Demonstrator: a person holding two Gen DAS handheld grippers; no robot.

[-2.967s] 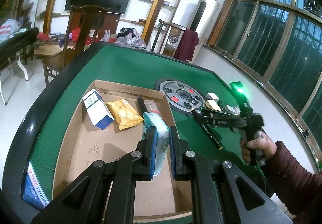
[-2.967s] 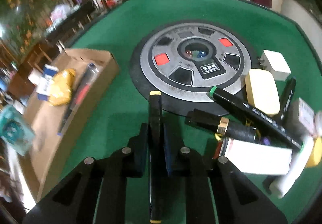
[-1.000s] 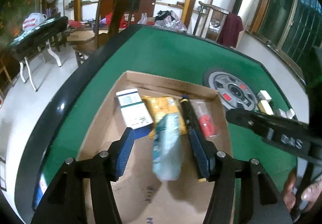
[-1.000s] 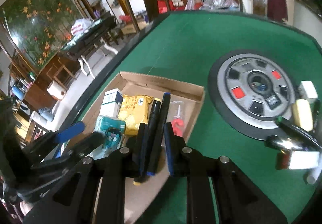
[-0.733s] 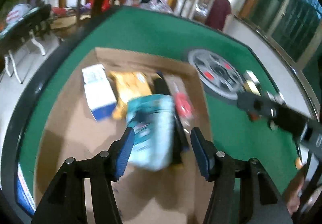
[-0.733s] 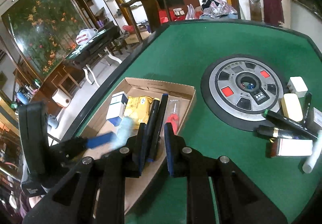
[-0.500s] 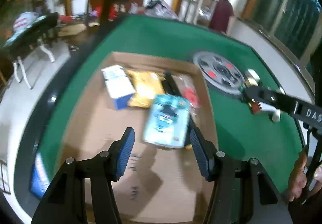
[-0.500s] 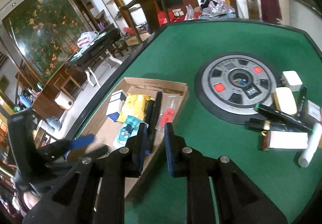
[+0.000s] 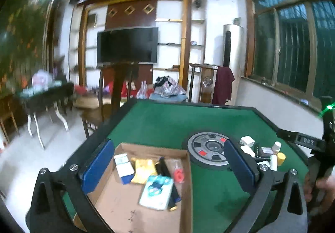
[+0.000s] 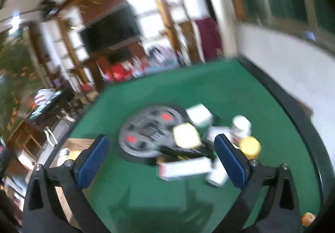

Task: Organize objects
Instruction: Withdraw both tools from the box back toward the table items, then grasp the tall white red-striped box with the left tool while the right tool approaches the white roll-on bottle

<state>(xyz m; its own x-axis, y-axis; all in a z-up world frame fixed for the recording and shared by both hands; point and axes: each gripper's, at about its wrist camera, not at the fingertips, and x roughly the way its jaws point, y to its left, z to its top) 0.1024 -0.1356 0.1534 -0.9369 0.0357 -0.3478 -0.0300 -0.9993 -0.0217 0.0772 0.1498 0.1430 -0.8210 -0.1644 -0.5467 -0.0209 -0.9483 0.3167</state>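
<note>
Both claws have let go since the earlier frames. The left claw [image 9: 167,167], which a second ago carried the teal packet [image 9: 156,191] over the cardboard box [image 9: 189,189], now has its jaws opening wide with nothing between them, and the packet lies flat inside the box. The right claw [image 10: 161,158], which was pinched on a dark marker, is likewise opening and empty; that marker [image 9: 165,172] now lies in the box, partly under the packet. Both views have also swung upward, so more of the room shows behind the green desk [image 9: 167,120].

The right wrist view is heavily blurred. Only a corner of the box [image 10: 77,142] shows at its left edge, and its contents cannot be read there. The cluster of loose things on the desk is smeared: a white block [image 10: 199,116], a pale yellow block [image 10: 186,135], a long white box [image 10: 185,167], a white bottle [image 10: 240,125] and a yellow cap [image 10: 250,147] can be made out, but the dark pens among them are not clear.

The left wrist view alone shows the box interior: a white and blue carton [image 9: 123,167], a yellow pouch [image 9: 143,170], the marker, a clear pack with a red item [image 9: 178,172], and the teal packet nearest the camera. It also shows the round grey dial [image 9: 209,150] sharply, and, at the right edge, the person's hand [image 9: 322,184] holding the other claw's handle.
</note>
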